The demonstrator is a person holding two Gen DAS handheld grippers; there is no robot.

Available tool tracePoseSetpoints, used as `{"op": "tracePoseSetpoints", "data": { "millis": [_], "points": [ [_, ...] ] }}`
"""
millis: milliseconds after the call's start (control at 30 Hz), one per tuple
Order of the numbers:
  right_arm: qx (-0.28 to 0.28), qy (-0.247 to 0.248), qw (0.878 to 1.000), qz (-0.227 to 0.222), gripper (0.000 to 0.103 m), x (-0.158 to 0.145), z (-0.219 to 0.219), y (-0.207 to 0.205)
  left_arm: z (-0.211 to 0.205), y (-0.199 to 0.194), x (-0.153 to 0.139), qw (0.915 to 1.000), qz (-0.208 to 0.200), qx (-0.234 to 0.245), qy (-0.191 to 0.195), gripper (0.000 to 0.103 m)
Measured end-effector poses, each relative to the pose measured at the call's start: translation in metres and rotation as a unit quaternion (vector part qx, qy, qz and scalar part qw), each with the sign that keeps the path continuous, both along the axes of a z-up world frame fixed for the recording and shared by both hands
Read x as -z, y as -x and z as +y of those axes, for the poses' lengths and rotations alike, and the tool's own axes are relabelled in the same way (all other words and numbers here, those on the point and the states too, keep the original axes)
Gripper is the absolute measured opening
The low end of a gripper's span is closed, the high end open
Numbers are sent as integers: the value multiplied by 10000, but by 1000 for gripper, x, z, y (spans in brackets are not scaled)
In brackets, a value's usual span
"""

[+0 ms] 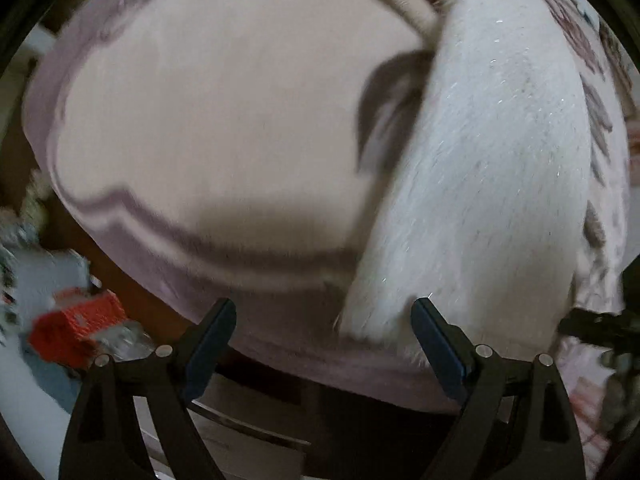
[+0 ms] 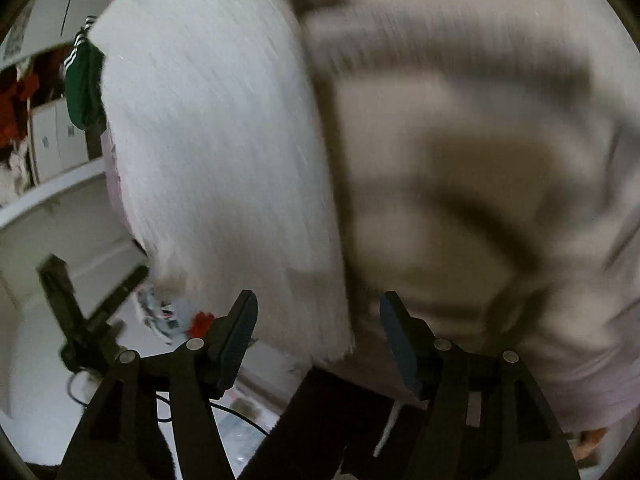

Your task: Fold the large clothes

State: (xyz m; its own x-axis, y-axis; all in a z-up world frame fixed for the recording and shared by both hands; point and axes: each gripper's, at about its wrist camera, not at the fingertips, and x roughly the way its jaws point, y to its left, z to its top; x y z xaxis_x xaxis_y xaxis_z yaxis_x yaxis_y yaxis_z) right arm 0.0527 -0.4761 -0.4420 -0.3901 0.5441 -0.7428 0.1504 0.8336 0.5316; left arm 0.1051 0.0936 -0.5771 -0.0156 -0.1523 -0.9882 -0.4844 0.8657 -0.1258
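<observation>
A fuzzy white garment (image 1: 492, 184) lies on a pale pink patterned cover (image 1: 224, 120) and fills the right of the left wrist view. My left gripper (image 1: 324, 312) is open and empty, its fingers spread just before the garment's near edge. In the right wrist view the white garment (image 2: 216, 140) lies at the left, beside blurred beige-pink cloth (image 2: 472, 168). My right gripper (image 2: 318, 312) is open and empty, with the garment's lower edge between its fingertips. Both views are motion-blurred.
A red box (image 1: 76, 328) and mixed clutter lie on the floor at lower left. A green striped garment (image 2: 82, 84) hangs by white shelves (image 2: 56, 192). A black stand (image 2: 80, 320) and cables are on the floor.
</observation>
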Motion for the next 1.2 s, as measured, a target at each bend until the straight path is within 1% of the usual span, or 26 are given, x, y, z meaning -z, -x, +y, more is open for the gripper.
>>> {"op": "tracePoseSetpoints", "data": {
  "millis": [100,133,167,200,233,267,300,367,400,467,533,567,600,633,667,700,767,800,867,933,967,1000,1033,1067,1100,1200],
  "points": [
    [375,-178,9991,109,66,16,-3,25,9,-2,7,9976,-359,-255,543,89],
    [517,-188,9984,125,66,18,-4,31,9,-4,8,9966,-458,-296,616,89],
    [668,-239,9974,156,66,19,-5,37,7,-9,8,9948,-624,-290,756,79],
    [799,-247,9964,121,62,18,-3,41,5,-13,8,9938,-721,-205,816,56],
    [866,-223,9960,40,54,16,-1,46,3,-14,9,9945,-700,-127,769,48],
    [769,-78,9970,-51,31,12,2,49,1,-16,15,9962,-587,-1,647,45],
    [708,75,9973,-166,26,9,1,54,-1,-15,27,9976,-396,150,545,46],
    [621,464,9966,-293,23,11,3,63,-1,-10,48,9972,-243,297,641,48],
    [601,621,9960,-237,23,17,4,66,1,-8,52,9962,-257,282,779,48],
    [592,700,9958,-85,23,24,5,69,8,-8,44,9935,-408,242,1033,48],
    [567,554,9969,16,26,20,12,65,17,-9,36,9891,-547,125,1361,51],
    [559,407,9976,16,33,17,11,64,20,-7,34,9860,-655,81,1529,56],
    [610,238,9978,-20,44,13,10,60,25,-8,32,9801,-828,3,1804,68],
    [713,13,9974,-71,50,12,8,62,28,-9,34,9756,-930,-42,1990,73],
    [814,-171,9965,-75,62,14,7,64,28,-11,39,9711,-997,-76,2169,76],
    [875,-321,9956,-22,68,19,7,65,26,-13,47,9680,-1001,-88,2299,76],
    [966,-550,9937,106,72,38,0,68,15,-22,68,9637,-892,-42,2515,76],
    [992,-596,9931,198,72,50,3,70,8,-29,75,9645,-827,36,2507,76],
    [1231,-851,9880,391,74,71,3,73,-8,-36,72,9693,-907,270,2268,76],
    [1607,-944,9817,396,74,82,4,75,-27,-43,54,9755,-1117,651,1782,73],
    [1780,-979,9783,402,74,83,4,77,-37,-46,44,9766,-1245,880,1520,53],
    [1830,-992,9774,379,72,81,6,81,-46,-48,36,9779,-1256,1128,1233,37],
    [1840,-1012,9771,342,67,79,8,84,-51,-50,30,9776,-1252,1266,1126,31],
    [1862,-1070,9761,332,50,76,9,88,-52,-52,28,9782,-1221,1279,1092,21],
    [1956,-1218,9724,365,38,74,9,92,-50,-53,23,9796,-1146,1215,1119,18],
    [2058,-1466,9671,290,28,57,14,98,-42,-57,1,9801,-1117,952,1336,16]
  ]
}}
